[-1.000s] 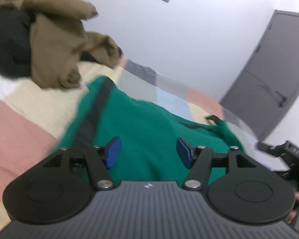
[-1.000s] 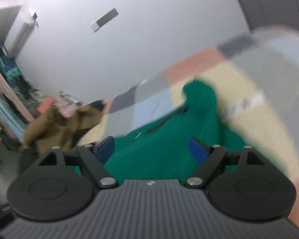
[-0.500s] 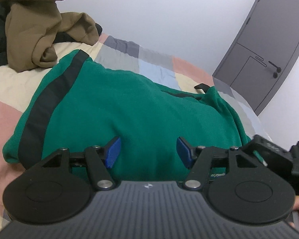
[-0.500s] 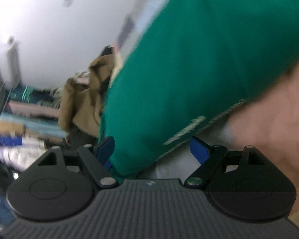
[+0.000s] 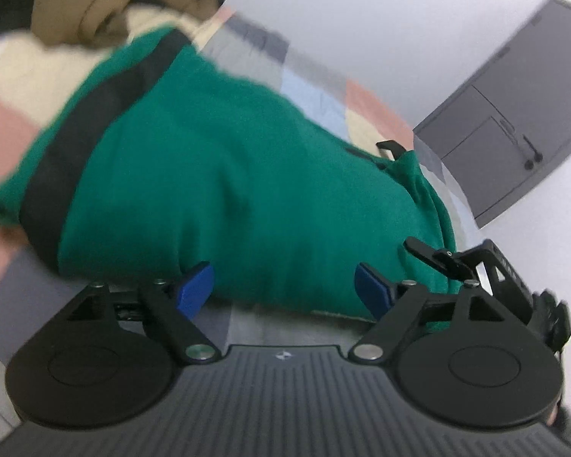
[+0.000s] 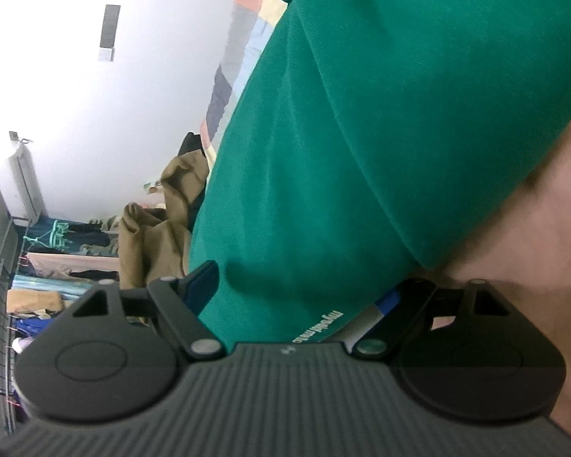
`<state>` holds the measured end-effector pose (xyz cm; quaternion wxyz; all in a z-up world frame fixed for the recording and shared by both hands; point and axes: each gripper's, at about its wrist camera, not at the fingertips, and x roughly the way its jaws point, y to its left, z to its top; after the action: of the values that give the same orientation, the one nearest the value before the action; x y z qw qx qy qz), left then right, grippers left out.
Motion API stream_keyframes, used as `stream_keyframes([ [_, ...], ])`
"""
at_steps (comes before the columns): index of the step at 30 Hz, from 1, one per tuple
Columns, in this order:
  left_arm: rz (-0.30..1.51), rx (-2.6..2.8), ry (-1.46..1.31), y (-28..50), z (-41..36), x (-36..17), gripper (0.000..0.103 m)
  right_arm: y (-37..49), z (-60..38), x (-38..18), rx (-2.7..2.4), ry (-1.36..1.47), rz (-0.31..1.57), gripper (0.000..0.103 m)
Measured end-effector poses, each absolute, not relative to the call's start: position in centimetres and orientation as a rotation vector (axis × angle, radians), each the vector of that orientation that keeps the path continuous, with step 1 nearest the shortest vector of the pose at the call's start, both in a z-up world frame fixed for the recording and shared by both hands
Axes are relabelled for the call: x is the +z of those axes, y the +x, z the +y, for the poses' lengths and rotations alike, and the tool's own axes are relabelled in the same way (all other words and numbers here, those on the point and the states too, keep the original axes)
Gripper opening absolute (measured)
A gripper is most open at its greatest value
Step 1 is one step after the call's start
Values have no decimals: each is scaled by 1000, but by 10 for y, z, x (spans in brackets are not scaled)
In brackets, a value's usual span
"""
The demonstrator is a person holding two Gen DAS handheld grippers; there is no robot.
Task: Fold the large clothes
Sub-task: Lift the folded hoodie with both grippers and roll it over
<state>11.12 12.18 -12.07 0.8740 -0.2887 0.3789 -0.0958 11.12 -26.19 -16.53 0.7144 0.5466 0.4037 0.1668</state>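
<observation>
Starting on the left, the left gripper point(image 5: 284, 289) has just been opening its jaws: its blue pads stood closer together half a second ago and now sit wide, with the near hem of the green garment point(image 5: 228, 190) lying between them but not pinched. Its view has also dropped nearer the cloth and tilted. I read this as lining up for a grab at the hem, so the fold itself is not yet begun. The garment lies spread on the patchwork bedspread point(image 5: 3, 122), a brown garment point(image 5: 95, 3) heaped at the bed's far end.

To the right, the right gripper point(image 6: 297, 297) has rolled well over since a second ago, so the room now stands sideways in its view. Its jaws are spread as wide as before, and the garment's printed edge point(image 6: 316, 323) lies inside them; the right pad is partly hidden, yet nothing looks clamped. Both hands point downward at the hem, side by side
</observation>
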Motion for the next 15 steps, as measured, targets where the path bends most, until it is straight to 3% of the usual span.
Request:
stream_keyframes([
  [6, 958, -150, -897, 125, 152, -161, 85, 117, -258, -168, 371, 1215, 885, 86],
  [15, 904, -58, -980, 129, 176, -167, 85, 110, -267, -173, 331, 1226, 881, 85],
])
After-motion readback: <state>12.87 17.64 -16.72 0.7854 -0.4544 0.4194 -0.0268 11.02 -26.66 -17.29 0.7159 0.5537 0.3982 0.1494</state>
